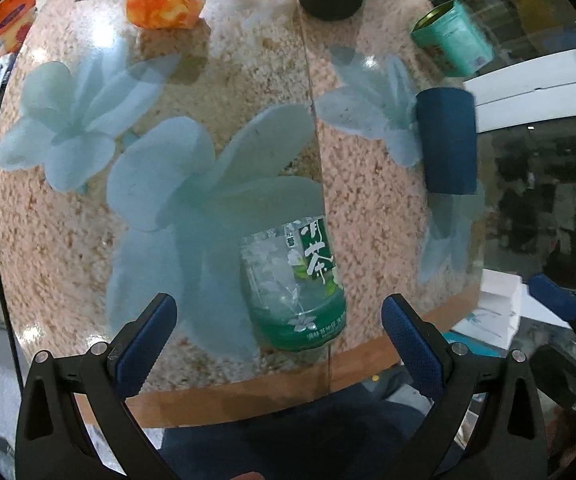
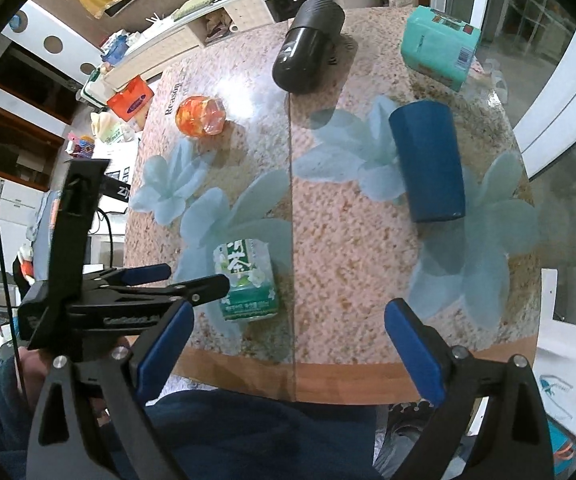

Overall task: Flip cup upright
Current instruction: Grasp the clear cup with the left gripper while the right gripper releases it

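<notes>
- Cup (image 2: 428, 162): dark blue, set on the right half of the bench (image 2: 348, 240). Its narrower closed end faces up and its wider end meets the surface, so it reads as mouth-down. It stands free, touched by nothing.
- Right tool (image 2: 288, 344): jaws spread wide, empty, held over the near bench edge. The cup lies ahead and to the right of its centre line, well apart. The wide spread suits a side grip on the cup wall.
- Left tool (image 1: 278, 334): jaws spread wide, empty, held low at the near edge. The bottle (image 1: 294, 284) stands just ahead between the fingers without touching either. In the left view the cup (image 1: 448, 140) sits far right, out of its line.
- Assessment: the flip has not begun. The right tool is the nearer to the cup and is the likely one to take it.
- Clearance: the teal can (image 2: 440, 48) is behind the cup, the black cylinder (image 2: 308, 52) lies to its rear left, and the orange packet (image 2: 202, 116) is far left. The space around the cup appears sufficient for turning it over.
- Risk: the bench top looks glossy; a mouth-down cup may slide under a one-sided push before the jaws close.
</notes>
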A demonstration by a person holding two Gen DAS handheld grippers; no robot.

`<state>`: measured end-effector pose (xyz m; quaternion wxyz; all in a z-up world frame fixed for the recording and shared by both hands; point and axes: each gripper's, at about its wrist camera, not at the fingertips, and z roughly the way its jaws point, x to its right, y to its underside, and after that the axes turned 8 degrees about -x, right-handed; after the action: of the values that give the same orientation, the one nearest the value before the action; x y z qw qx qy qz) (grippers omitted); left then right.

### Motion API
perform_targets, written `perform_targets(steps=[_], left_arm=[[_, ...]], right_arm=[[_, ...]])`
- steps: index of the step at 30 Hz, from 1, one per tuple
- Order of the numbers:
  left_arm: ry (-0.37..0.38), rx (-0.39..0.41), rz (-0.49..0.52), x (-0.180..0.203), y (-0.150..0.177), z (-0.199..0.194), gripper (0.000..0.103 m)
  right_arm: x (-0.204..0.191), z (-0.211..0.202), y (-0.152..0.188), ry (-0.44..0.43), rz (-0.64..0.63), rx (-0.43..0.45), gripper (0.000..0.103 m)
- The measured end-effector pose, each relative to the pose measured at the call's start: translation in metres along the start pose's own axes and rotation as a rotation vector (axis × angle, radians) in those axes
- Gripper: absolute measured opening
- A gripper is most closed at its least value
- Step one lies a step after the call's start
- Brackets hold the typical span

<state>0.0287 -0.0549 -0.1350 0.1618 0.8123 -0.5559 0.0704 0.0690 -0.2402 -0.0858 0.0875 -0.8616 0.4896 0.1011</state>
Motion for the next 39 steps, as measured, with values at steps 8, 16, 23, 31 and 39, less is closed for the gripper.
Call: perform_targets(steps=[8,16,23,31,39], left_arm=[[-0.107,-0.011,-0.115,0.012,-0.019,0.025,0.103],[-0.127,-0.049,-0.230,0.012,-0.035,0.059,0.102],[-0.116,-0.080,-0.294,0.011,-0.034,0.081,0.077],[-0.158,-0.051,-0.264,0.018,-0.017,0.107,0.063],[-0.151,0.015,-0.242,0.021,-0.002,0.114,0.063]], right_arm=[[0.030,0.012,-0.012,-0.055,-0.053,-0.060,0.096],[0.050,0.025,-0.021,-0.087,-0.121,-0.127,0.096],[0.064,0.024,-0.026,-0.103,-0.141,-0.146,0.096],[0.070,0.027,-0.021,-0.114,-0.148,-0.163,0.096],[0.066,0.018,-0.019,-0.123,-0.153,-0.140,0.096]])
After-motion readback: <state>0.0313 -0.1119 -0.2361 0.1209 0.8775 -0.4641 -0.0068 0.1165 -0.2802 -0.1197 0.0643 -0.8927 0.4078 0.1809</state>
